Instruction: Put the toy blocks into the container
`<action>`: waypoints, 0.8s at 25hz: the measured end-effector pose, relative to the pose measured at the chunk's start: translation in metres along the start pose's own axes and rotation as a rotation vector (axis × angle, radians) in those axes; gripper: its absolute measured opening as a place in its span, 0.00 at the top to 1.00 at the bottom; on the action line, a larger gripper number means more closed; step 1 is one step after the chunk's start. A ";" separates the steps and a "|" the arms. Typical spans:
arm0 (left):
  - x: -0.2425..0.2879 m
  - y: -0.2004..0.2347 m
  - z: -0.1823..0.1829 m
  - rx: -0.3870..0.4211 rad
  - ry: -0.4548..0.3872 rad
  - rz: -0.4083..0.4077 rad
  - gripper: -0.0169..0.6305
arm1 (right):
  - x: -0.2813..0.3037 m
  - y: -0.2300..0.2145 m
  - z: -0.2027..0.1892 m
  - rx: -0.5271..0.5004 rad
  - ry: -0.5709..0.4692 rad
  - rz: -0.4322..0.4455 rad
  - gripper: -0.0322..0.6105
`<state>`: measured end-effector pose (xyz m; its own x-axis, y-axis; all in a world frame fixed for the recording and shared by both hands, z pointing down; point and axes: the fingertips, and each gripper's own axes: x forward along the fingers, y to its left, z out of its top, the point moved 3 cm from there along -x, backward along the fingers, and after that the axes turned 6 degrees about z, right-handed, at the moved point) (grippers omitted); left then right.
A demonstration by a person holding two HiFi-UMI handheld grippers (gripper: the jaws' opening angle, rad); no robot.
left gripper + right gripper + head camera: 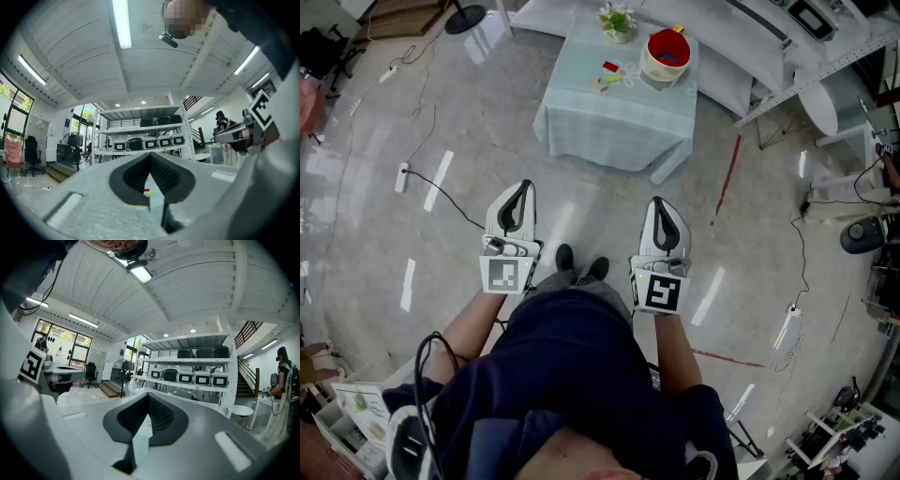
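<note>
A grey, glossy floor (384, 216) fills the room, with thin black cables (441, 192) trailing across it. Towards the far side stands a small table (609, 131) draped in a pale blue cloth that hangs to the floor.

A person in a dark top (572, 375) stands well back from the table, facing it, black shoes (581, 262) together. Each hand holds a white gripper out in front at waist height, roughly level and pointing at the table.

The left gripper (523, 187) has its jaws pressed together with nothing between them. The right gripper (660, 202) looks the same: jaws together, nothing held. A black-and-white marker cube sits at the back of each.

On the tabletop, at its right end, is the container (666, 58), a round tub with a red inside. A small potted plant (617, 21) sits at the back edge.

The blocks (610, 75), a few small pieces in red, yellow and green, lie loose on the cloth just left of the container, outside it.
</note>
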<state>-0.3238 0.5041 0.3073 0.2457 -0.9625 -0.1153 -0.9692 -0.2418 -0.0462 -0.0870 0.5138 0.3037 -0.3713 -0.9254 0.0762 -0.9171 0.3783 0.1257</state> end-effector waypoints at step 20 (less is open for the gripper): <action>-0.002 -0.006 -0.012 0.012 0.036 -0.003 0.97 | 0.003 -0.002 -0.010 0.013 0.023 0.034 0.95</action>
<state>-0.3182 0.5060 0.3199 0.2481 -0.9655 -0.0789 -0.9680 -0.2439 -0.0586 -0.0845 0.5104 0.3134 -0.3986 -0.9113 0.1028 -0.9060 0.4087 0.1099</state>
